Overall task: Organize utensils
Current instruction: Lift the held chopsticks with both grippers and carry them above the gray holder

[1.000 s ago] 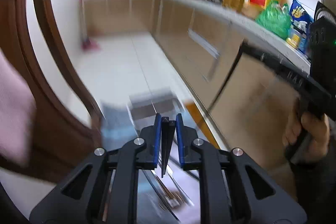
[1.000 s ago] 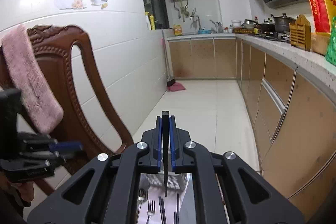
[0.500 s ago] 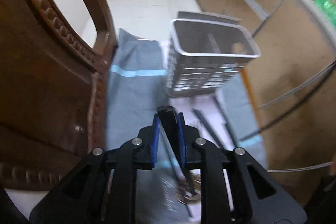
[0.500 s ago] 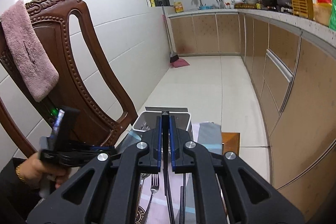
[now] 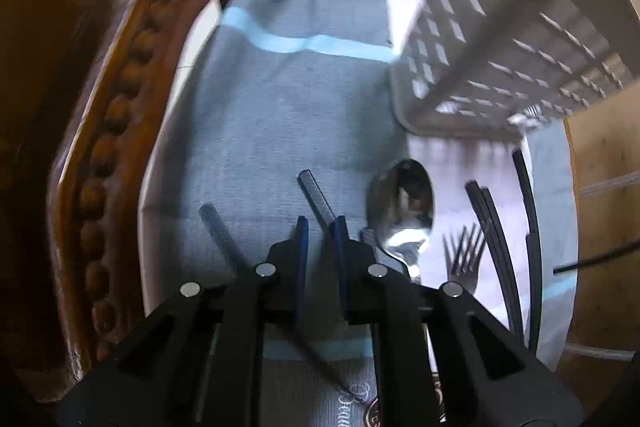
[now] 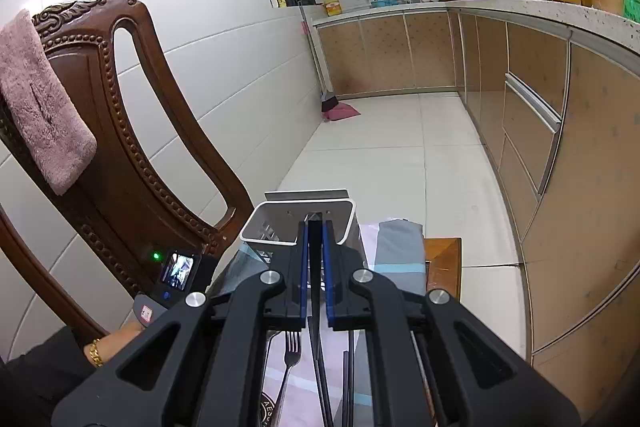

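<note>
My left gripper [image 5: 319,223] points steeply down, close above a grey cloth [image 5: 280,115] with pale blue stripes. Its jaws are closing with a dark chopstick [image 5: 314,193] between them, lying against the right pad. To its right on the cloth are a spoon [image 5: 404,203], a fork [image 5: 464,255] and black chopsticks [image 5: 494,235]. The perforated utensil basket [image 5: 500,47] stands just beyond. My right gripper [image 6: 315,227] hovers behind the basket [image 6: 256,233], shut on a black chopstick [image 6: 318,327]. Below it lie the fork [image 6: 292,345] and loose chopsticks [image 6: 350,371].
A carved wooden chair [image 6: 132,131] with a pink towel [image 6: 40,107] stands close on the left; its frame [image 5: 100,147] borders the cloth. The person's braceleted wrist [image 6: 96,351] is at lower left. Cabinets and a loaded counter [image 6: 560,15] line the right. The table corner [image 6: 444,259] is right of the cloth.
My left gripper has dropped and tipped down, from facing the kitchen to hovering just over the cloth beside the basket. My right gripper has sunk a little, bringing the basket into view.
</note>
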Demonstrator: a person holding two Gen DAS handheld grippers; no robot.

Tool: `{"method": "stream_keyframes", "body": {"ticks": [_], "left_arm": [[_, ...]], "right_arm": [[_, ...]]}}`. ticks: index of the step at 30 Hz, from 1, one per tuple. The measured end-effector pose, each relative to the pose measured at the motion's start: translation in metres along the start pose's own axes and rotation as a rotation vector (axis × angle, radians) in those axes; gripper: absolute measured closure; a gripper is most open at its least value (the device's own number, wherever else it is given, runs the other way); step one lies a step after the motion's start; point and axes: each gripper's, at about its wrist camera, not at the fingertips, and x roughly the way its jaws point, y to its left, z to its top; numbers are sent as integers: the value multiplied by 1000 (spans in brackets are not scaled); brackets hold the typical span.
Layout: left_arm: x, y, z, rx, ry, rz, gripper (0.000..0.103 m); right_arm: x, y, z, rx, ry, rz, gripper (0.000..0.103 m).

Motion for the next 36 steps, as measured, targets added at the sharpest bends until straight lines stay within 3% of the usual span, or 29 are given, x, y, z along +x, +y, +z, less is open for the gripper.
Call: {"method": "stream_keyframes", "body": {"ticks": [3,7,19,22,25,29,36], "left_arm": [[-20,6,-2,-37,-43,-25,90],[-41,7,-15,-43,-85,35,90],[18,7,6,-70,-1,67,90],[23,-2,13,-55,-26,88,95],[16,-2,13,-64,-39,59,96],[-36,-8,6,-4,-140,40,96],[-210,-41,-11,124,-439,-50,96]], "right_arm": [[-3,3,8,-12,-16,2,95],[-10,9,19,-39,-49,1,95],[-6,18,20,-44,-30,21,95],[-8,21,24,-53,-35,19,95],[-10,22,29,-58,-43,18,95],[-15,24,38,-61,-65,17,95],[-28,36,67,-84,-130,12,95]]}}
